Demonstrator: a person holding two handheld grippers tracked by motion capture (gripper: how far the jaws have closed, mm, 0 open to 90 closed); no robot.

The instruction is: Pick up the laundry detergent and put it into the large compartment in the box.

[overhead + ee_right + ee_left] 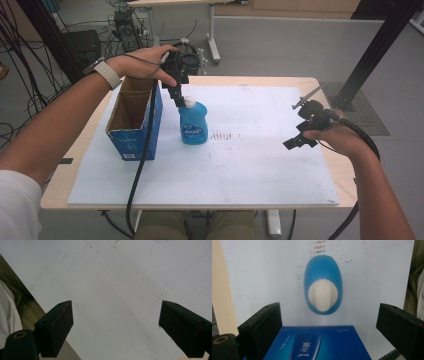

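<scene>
The blue bottle (193,122) stands upright on the counter (260,165), just beside the open blue box (134,120). Its footing looks narrow, so an off-centre push from the left gripper (178,95) could tip it over. In the left gripper view the white cap (322,295) lies between the wide-open, empty fingers (260,327) (not touching them). The right gripper (300,141) is also spread open, holding nothing, well apart.

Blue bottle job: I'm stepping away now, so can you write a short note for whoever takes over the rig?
Left gripper: open, directly above the white cap of the blue bottle, nothing gripped.
Right gripper: open, holding nothing, above the white mat at the right.
Bottle stands upright on the mat beside the open blue carton.
Done: nothing grasped yet.
Left: probably close on the bottle and, likely, move it into the carton.
</scene>
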